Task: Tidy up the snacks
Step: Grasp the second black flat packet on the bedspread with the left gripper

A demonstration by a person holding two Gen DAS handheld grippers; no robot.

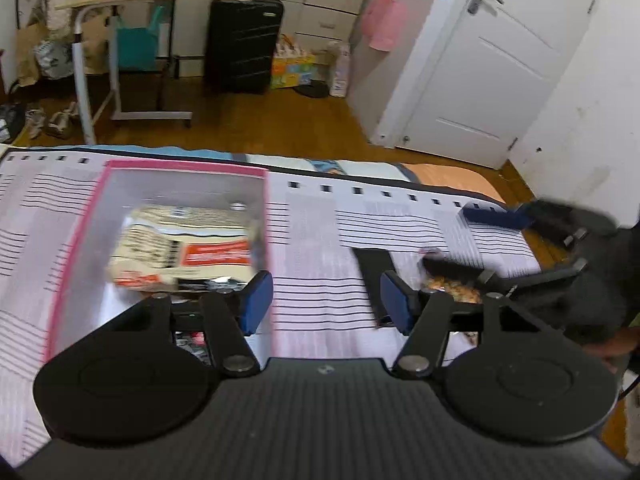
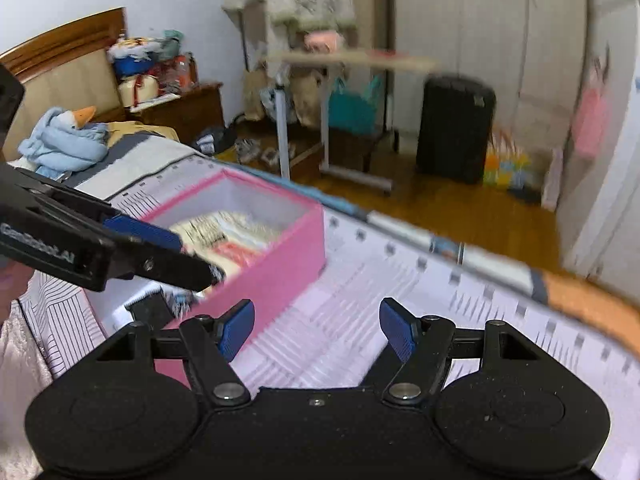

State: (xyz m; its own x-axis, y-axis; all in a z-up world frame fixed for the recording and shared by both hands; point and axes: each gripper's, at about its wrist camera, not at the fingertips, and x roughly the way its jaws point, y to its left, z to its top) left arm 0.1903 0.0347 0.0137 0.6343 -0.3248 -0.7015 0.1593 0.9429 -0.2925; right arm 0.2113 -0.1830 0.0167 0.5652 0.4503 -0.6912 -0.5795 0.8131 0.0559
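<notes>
Snack packets [image 1: 188, 248] lie inside the pink box [image 1: 94, 216], which sits left of centre in the left wrist view on a bed covered by a striped sheet [image 1: 320, 248]. The top packet is cream with an orange-red label, and its long axis runs across the frame, roughly parallel to the box's far wall; blur hides the print. The box is open at the top, with its pink rim on all four sides, and its long sides run away from the camera towards the far edge of the bed. Bare sheet lies left of the box and a wider strip right of it, up to the bed's far edge, where the wooden floor [image 1: 280, 124] begins.

Left tongs [image 1: 326, 300] stand released, blue pads apart with nothing between them, hovering over the sheet just beside the box's near right corner. To their right, another snack packet [image 1: 452, 290] with orange-brown print lies on the sheet, partly hidden behind the tongs' right arm. Further right, the right tongs [image 1: 472, 240] enter from the frame's right edge.

In the right wrist view the left tongs [image 2: 188, 256] reach in from the left above the box's [image 2: 276, 256] near left part. The right tongs [image 2: 316, 328] are also released and empty, over open striped sheet right of the box, with the bed's edge running diagonally to the lower right.
</notes>
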